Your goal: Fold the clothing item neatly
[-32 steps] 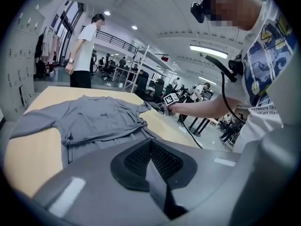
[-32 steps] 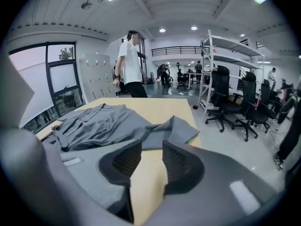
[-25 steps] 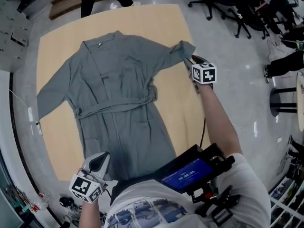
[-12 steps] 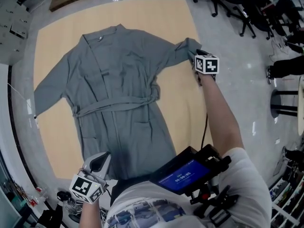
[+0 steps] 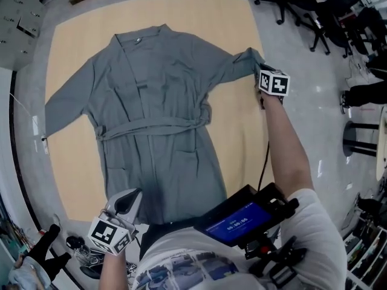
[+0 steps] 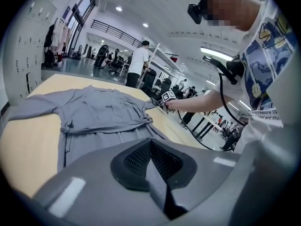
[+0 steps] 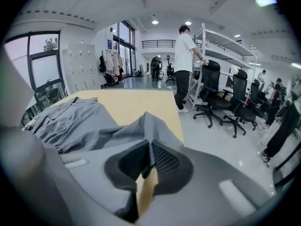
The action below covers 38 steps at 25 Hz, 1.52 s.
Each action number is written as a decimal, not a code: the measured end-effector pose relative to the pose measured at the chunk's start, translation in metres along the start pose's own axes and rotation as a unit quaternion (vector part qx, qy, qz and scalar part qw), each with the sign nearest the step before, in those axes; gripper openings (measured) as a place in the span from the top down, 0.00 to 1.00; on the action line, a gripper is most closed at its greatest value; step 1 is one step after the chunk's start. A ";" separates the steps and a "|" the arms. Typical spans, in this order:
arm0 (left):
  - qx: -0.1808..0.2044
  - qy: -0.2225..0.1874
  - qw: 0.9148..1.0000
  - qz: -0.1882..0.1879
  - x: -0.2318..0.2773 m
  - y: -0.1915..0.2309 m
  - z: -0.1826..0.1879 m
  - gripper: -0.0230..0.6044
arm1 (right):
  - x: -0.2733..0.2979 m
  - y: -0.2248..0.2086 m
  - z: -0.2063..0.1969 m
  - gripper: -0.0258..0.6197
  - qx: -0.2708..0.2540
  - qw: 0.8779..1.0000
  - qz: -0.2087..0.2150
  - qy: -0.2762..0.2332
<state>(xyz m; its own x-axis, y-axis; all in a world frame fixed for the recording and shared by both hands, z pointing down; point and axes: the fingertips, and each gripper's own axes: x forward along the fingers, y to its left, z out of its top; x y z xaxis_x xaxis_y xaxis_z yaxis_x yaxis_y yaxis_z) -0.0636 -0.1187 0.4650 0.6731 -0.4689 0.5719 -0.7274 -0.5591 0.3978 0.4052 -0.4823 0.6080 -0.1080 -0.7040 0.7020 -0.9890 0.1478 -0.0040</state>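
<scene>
- Grey robe (image 5: 151, 107) lies spread flat on the tan bench (image 5: 66, 35). The collar is away from the person, both sleeves are out, and the belt (image 5: 151, 125) is tied across the waist.
- Right gripper (image 5: 259, 74) is at the cuff (image 5: 245, 60) of the sleeve on the head view's right. Its fingers have just been closing and pinch the cuff edge; cloth shows between the pads in the right gripper view.
- Left gripper (image 5: 127, 199) hovers over the hem nearest the person, fingers clenched together with nothing in them.
- Step in hand, as I judge it: carry this sleeve inward over the robe's body.
- To do it well: lift only enough to clear the bench, then draw the cuff toward the chest so the crease runs down from the shoulder. Keep the sleeve flat, with no twist.
- The bite looks shallow, right at the edge, so a slow, even pull guards against a slip.
- The left gripper could press the body near the waist so the robe does not drag sideways.
- The belt bunches at the side nearest the cuff, and that bulk may ridge the fold.
</scene>
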 end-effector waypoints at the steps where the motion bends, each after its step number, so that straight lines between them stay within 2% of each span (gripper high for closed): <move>1: -0.001 -0.002 1.000 0.000 -0.001 0.001 0.000 0.95 | -0.004 0.000 0.004 0.92 0.001 1.000 -0.003 -0.009; 9: -0.014 -0.030 0.999 0.000 -0.010 0.006 0.000 0.95 | -0.038 0.018 0.056 0.92 -0.012 0.997 -0.002 -0.077; 13: -0.015 -0.043 0.999 0.003 -0.019 0.010 -0.004 0.95 | -0.052 0.042 0.085 0.92 -0.057 0.993 0.002 -0.105; 17: -0.019 -0.053 0.998 0.007 -0.030 0.011 -0.009 0.95 | -0.069 0.078 0.118 0.92 -0.114 0.984 0.009 -0.138; 22: -0.028 -0.066 0.997 0.012 -0.043 0.010 -0.018 0.95 | -0.087 0.144 0.155 0.92 -0.165 0.969 0.050 -0.176; 28: -0.044 -0.092 0.994 0.033 -0.066 0.019 -0.025 0.95 | -0.094 0.243 0.177 0.92 -0.221 0.948 0.116 -0.196; 32: -0.047 -0.102 0.993 0.047 -0.085 0.024 -0.031 0.95 | -0.095 0.312 0.178 0.92 -0.256 0.933 0.158 -0.198; 38: -0.039 -0.107 0.990 0.079 -0.104 0.023 -0.055 0.95 | -0.086 0.413 0.154 0.92 -0.305 0.906 0.229 -0.183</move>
<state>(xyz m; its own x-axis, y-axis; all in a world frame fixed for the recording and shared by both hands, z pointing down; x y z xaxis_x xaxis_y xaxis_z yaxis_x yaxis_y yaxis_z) -0.1575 -0.0453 0.4542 0.5565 -0.6855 0.4694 -0.8286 -0.4163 0.3744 -0.0099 -0.4681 0.4365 -0.6294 -0.6392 0.4419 -0.6042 0.7602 0.2389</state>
